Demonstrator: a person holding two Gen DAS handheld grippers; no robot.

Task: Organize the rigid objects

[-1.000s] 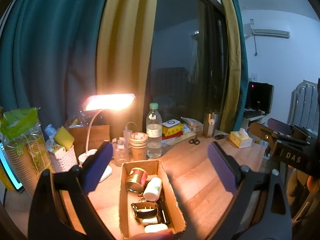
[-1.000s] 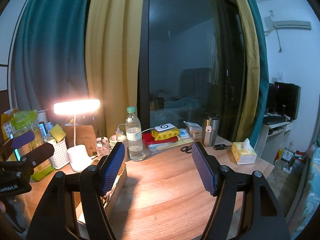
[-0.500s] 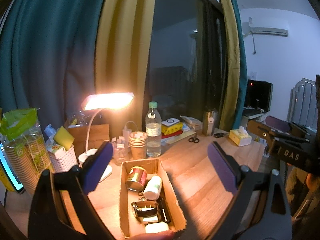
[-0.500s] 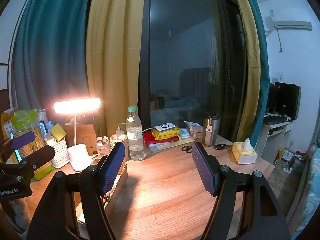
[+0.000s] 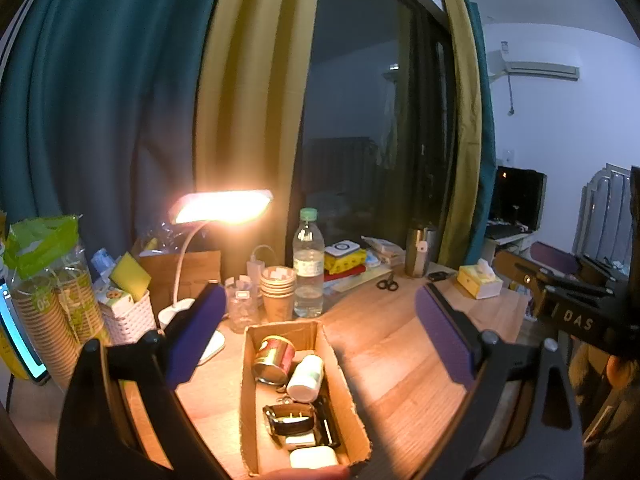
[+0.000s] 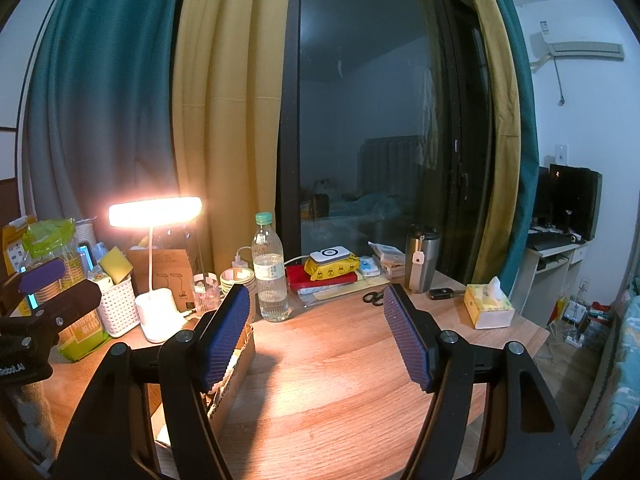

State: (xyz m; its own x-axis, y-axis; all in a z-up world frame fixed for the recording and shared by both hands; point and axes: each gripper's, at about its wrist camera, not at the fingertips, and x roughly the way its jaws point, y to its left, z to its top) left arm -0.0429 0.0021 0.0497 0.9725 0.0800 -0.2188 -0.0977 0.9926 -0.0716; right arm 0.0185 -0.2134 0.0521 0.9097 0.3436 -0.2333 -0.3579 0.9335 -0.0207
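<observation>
An open cardboard box point(image 5: 344, 376) lies on the wooden desk point(image 5: 404, 352) under my left gripper point(image 5: 320, 336), which hovers open above it with nothing between its pads. Inside the box are a red and gold tin point(image 5: 274, 360), a white bottle point(image 5: 306, 372), a black watch point(image 5: 290, 420) and a white case point(image 5: 314, 458). My right gripper point(image 6: 316, 332) is open and empty over bare desk, with the box point(image 6: 234, 376) behind its left finger.
A lit desk lamp point(image 5: 222, 208), water bottle point(image 5: 308, 268), paper cups point(image 5: 278, 292), white basket point(image 5: 128, 316) and cup stack point(image 5: 48, 300) crowd the back left. Books, scissors point(image 6: 374, 298), a steel tumbler point(image 6: 420, 258) and tissue box point(image 6: 490, 306) line the back right.
</observation>
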